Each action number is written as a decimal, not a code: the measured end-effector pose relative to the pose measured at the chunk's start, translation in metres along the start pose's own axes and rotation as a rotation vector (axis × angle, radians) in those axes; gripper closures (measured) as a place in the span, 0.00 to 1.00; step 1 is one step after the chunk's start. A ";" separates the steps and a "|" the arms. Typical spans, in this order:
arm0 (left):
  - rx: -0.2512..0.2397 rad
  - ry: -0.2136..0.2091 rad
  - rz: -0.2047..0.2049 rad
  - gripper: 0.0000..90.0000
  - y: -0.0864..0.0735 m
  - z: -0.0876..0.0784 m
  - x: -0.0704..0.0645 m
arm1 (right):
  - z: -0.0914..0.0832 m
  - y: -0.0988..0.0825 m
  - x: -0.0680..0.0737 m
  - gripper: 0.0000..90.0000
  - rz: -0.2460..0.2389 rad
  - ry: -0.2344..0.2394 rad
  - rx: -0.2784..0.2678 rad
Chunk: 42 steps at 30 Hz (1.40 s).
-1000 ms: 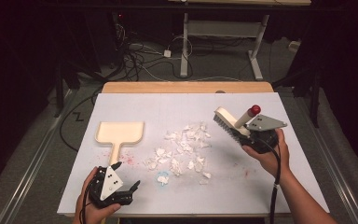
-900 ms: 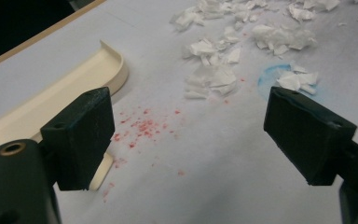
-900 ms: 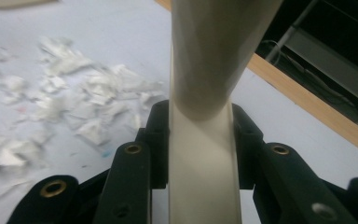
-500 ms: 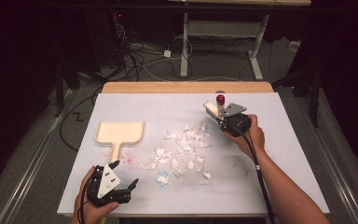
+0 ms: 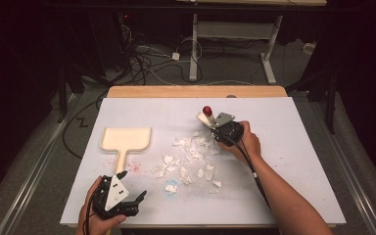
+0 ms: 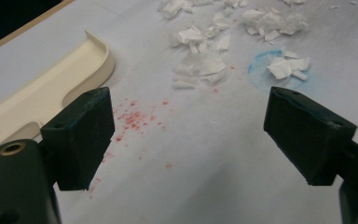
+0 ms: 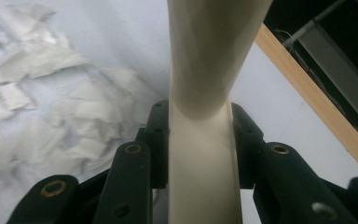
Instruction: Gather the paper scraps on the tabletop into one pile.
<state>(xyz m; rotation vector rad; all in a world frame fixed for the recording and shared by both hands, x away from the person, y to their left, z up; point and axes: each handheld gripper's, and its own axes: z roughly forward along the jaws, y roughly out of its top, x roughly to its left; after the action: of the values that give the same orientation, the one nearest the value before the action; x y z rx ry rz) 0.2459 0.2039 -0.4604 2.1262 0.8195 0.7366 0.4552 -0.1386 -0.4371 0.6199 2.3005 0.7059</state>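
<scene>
Cream, white and red on a pale desk

A cream dustpan (image 5: 126, 138) at left; white paper scraps (image 5: 191, 155) at centre; a cream brush (image 5: 205, 117) with a red tip; red specks (image 6: 133, 119) and a blue ring (image 6: 265, 70) mark the white desk (image 5: 298, 147).

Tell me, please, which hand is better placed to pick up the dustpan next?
The left. The left gripper is open and empty, close to the handle of the dustpan. The right gripper is shut on the brush, beyond the paper scraps.

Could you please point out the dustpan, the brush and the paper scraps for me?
dustpan (image 5: 126, 137), high view, middle of its tray.
brush (image 7: 204, 154), right gripper view, cream handle between the jaws.
paper scraps (image 5: 192, 152), high view, middle of the pile.
</scene>
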 end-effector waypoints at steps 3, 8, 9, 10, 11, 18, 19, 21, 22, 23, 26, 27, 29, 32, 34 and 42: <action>0.011 -0.004 0.001 0.17 0.000 0.002 0.000 | -0.005 -0.003 0.008 0.75 -0.022 0.042 -0.012; 0.005 -0.019 0.017 0.17 0.002 0.002 -0.005 | -0.022 -0.012 0.020 0.75 -0.052 0.093 -0.049; 0.009 -0.023 0.025 0.17 0.002 0.002 -0.006 | -0.027 -0.015 0.023 0.75 -0.055 0.102 -0.059; 0.017 -0.031 0.019 0.17 0.002 0.003 -0.008 | -0.031 -0.016 0.025 0.75 -0.065 0.120 -0.070; 0.017 -0.031 0.019 0.17 0.002 0.003 -0.008 | -0.036 -0.018 0.027 0.75 -0.068 0.134 -0.075; 0.015 -0.030 0.024 0.17 0.004 0.002 -0.011 | -0.072 -0.032 0.051 0.75 -0.094 0.209 -0.099; 0.015 -0.030 0.024 0.17 0.004 0.002 -0.011 | -0.072 -0.032 0.051 0.75 -0.094 0.209 -0.099; 0.020 -0.030 0.028 0.17 0.004 0.003 -0.011 | -0.082 -0.033 0.053 0.75 -0.102 0.226 -0.109; 0.021 -0.029 0.029 0.17 0.004 0.003 -0.011 | -0.092 -0.032 0.052 0.75 -0.096 0.237 -0.130; 0.021 -0.030 0.029 0.17 0.005 0.003 -0.011 | -0.097 -0.032 0.052 0.75 -0.092 0.238 -0.136; 0.021 -0.028 0.026 0.17 0.004 0.003 -0.011 | -0.108 -0.030 0.048 0.75 -0.090 0.220 -0.162; 0.023 -0.028 0.022 0.17 0.004 0.004 -0.010 | -0.110 -0.029 0.047 0.75 -0.090 0.217 -0.170; 0.027 -0.030 0.019 0.17 0.004 0.004 -0.009 | -0.112 -0.026 0.043 0.75 -0.086 0.205 -0.179; 0.028 -0.030 0.015 0.17 0.003 0.004 -0.009 | -0.108 -0.019 0.036 0.75 -0.089 0.181 -0.184; 0.027 -0.030 0.013 0.17 0.003 0.004 -0.008 | -0.101 -0.013 0.031 0.75 -0.086 0.171 -0.185; 0.025 -0.033 0.022 0.17 0.003 0.006 -0.007 | -0.050 0.019 0.016 0.75 -0.096 0.114 -0.170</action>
<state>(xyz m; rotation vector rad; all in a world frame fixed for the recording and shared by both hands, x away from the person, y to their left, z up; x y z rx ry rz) 0.2466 0.1947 -0.4627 2.1676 0.7925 0.7045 0.4146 -0.1315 -0.4003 0.3973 2.3256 0.8999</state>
